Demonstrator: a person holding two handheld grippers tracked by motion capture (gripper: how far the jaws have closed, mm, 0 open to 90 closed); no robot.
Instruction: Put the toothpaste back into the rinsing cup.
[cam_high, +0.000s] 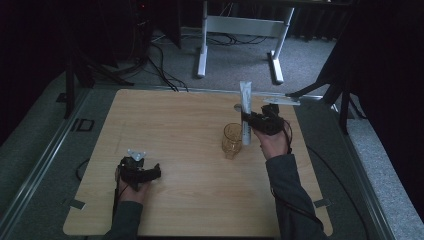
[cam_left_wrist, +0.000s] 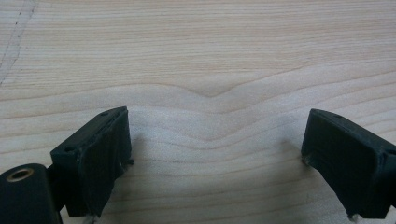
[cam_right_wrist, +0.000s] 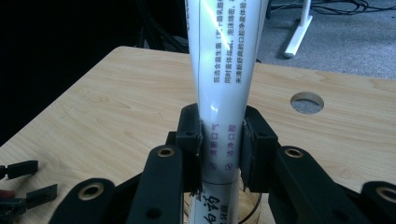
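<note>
Right gripper view: our right gripper (cam_right_wrist: 219, 149) has its jaws clamped on the upright white tube (cam_right_wrist: 223, 70), lower end over the amber glass (cam_high: 231, 140). If we misalign, the tube may tip the glass. Left gripper (cam_left_wrist: 215, 158) rests with jaws apart on the tabletop (cam_left_wrist: 210, 56).

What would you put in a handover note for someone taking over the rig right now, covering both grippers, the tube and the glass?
Right gripper: shut on the white tube, held upright, its lower end at the mouth of the amber glass.
Left gripper: open, nothing between its jaws, resting low over bare wooden table near the front left.
Things: the glass stands upright right of the table's middle; the tube rises above it, crimped end up.
Done: tube picked up and brought to the glass.
Left, probably: lower the tube into the glass, if that is the aim, and release. How deep it already sits cannot be told.
</note>
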